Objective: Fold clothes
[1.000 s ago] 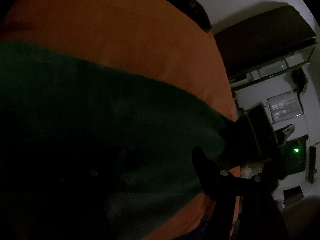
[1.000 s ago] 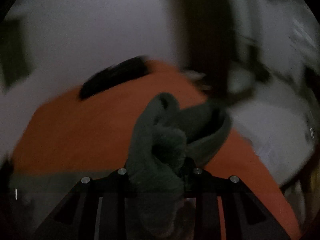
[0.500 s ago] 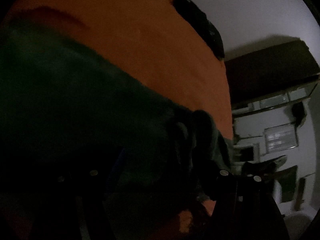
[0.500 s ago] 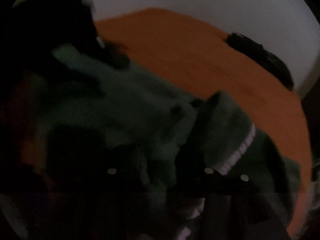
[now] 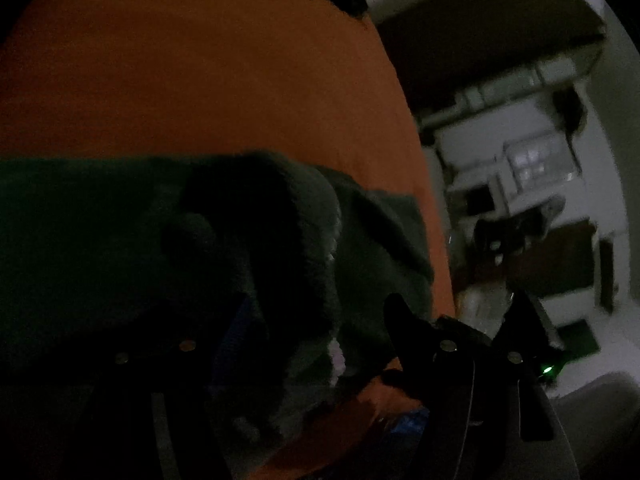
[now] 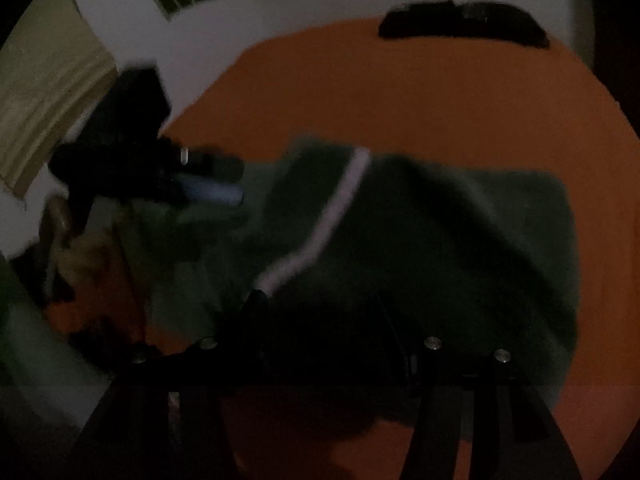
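Now the green sweater (image 6: 420,240) lies bunched on the orange table (image 6: 400,92), partly folded over. It's too dark to tell whether the left gripper (image 5: 304,344) or right gripper (image 6: 320,344) is pinching it.

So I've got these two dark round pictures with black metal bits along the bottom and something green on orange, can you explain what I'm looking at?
There is no robot arm here. A person holds a two-finger gripper in each hand, and each gripper carries a wide-angle camera looking forward along its fingers, hence the round, bent pictures.

One picture comes from the left gripper, the other from the right gripper. The black bars at the bottom are each gripper's own fingers.

The orange surface is what the work lies on. On it lies a dark green garment with a white stripe, partly bunched up. A black object sits at the far edge.

In the right camera's view, the black shape at left is the other gripper, over the cloth. The pictures are too dark to tell whether either gripper is pinching the garment.
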Motion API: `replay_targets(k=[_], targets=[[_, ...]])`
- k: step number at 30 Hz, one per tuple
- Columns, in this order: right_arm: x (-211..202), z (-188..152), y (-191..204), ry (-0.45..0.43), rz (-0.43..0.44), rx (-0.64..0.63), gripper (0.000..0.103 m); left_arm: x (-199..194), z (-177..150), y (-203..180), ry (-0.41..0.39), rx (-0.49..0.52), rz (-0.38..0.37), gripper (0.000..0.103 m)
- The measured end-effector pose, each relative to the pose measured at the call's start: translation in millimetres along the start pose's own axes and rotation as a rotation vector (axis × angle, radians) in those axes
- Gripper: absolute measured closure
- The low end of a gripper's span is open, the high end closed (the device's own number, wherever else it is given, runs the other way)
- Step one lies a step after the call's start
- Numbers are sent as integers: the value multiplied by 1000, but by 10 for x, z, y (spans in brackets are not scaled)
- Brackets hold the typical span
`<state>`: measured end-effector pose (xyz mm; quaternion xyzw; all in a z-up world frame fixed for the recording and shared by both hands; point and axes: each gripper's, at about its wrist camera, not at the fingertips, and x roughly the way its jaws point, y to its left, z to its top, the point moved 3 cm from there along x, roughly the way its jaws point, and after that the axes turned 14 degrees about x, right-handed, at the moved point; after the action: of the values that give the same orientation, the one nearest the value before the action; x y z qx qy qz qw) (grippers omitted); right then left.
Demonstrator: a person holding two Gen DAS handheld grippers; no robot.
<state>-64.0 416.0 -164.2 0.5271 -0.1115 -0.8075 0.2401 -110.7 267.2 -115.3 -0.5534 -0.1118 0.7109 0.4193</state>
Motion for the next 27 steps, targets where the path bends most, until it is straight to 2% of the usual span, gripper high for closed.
replay_targets(k=[2,3,4,5,6,7,9,11,13,15,17,18,19,20,21,23,25,27], targets=[[146,-98,5,40,-59,-33,48,126,-15,-51,38,7,-45,33],[219,-147,8,59,-88,-49,58,123,-39,-43,26,-1,-46,33],[229,-153,16,39,-130,-80,81,120,-64,-35,15,-9,-48,35],[237,-157,25,16,-172,-112,86,116,-88,-27,3,-18,-49,42],[243,-160,34,-6,-214,-144,87,113,-113,-19,-9,-26,-51,75],[242,-134,56,-6,-209,-157,86,110,-137,-11,-21,-35,-52,94],[238,-81,100,-5,-197,-183,85,39,-172,-49,-66,-59,-76,94],[240,-23,105,-2,-165,-195,77,-102,-184,-122,-113,-86,-137,94],[250,45,96,-9,-130,-216,51,-231,-210,-182,-134,-94,-170,94],[254,104,145,-34,-108,-255,48,-269,-271,-164,-126,-106,-153,94],[327,135,203,-73,-155,-335,48,-258,-345,-98,-106,-127,-120,94],[395,146,242,-75,-169,-377,56,-253,-382,-65,-96,-137,-104,88],[476,176,285,-75,-198,-415,94,-247,-419,-32,-85,-147,-88,78],[557,208,328,-75,-227,-452,97,-242,-457,1,-75,-158,-72,71],[495,247,307,-93,-205,-445,97,-245,-492,35,-69,-169,-59,62],[322,343,332,-125,-144,-414,97,-319,-542,104,-93,-191,-69,57],[75,441,337,-105,-38,-385,97,-359,-563,140,-104,-194,-57,49],[-21,450,269,-78,-28,-398,97,-397,-597,241,-117,-212,-29,46]])
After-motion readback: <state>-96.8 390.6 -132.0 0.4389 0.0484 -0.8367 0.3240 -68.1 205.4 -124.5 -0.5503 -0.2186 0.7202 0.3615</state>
